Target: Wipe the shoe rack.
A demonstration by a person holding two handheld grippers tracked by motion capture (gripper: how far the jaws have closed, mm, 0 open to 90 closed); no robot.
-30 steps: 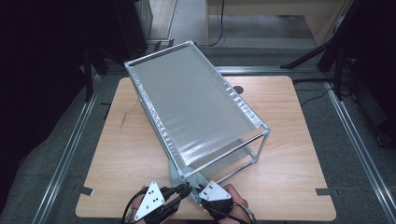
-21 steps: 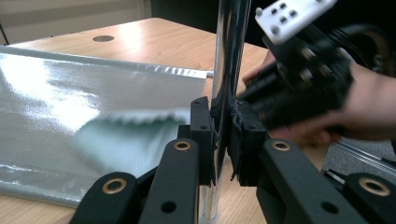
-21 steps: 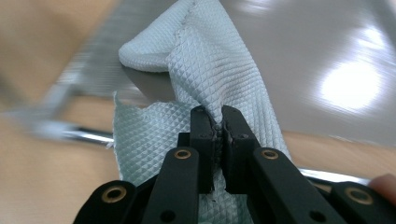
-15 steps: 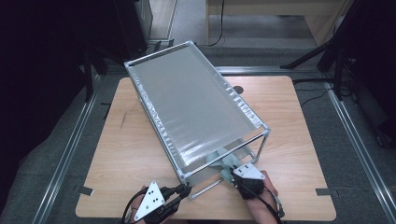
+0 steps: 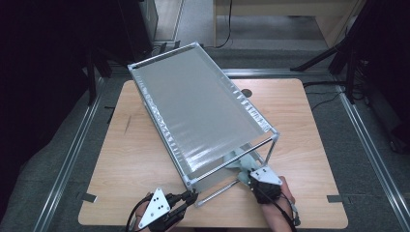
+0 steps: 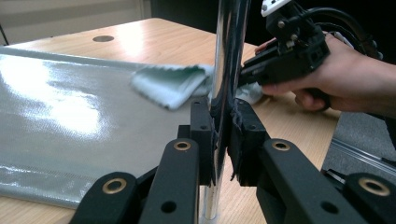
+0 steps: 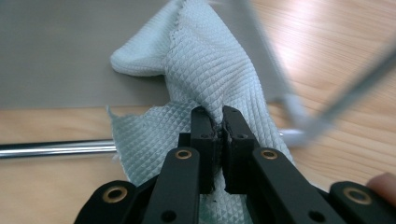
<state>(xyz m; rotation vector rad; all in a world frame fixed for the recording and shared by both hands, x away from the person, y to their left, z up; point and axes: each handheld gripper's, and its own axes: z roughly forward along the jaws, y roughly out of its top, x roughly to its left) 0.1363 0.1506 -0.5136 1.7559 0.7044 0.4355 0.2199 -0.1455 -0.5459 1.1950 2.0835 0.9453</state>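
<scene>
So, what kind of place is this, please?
Probably a lab or workshop recording station, not a home: a plain wooden table on a grey floor with metal rails, dark stands around it, and a metal-framed rack being handled with grippers.

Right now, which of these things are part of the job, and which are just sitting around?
In the job:
- metal rack, its post clamped by the left gripper
- pale green cloth, pinched by the right gripper

Just there:
- wooden table
- floor rails

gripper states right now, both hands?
Left gripper: closed on the rack's chrome post.
Right gripper: closed on the pale green cloth.
</scene>
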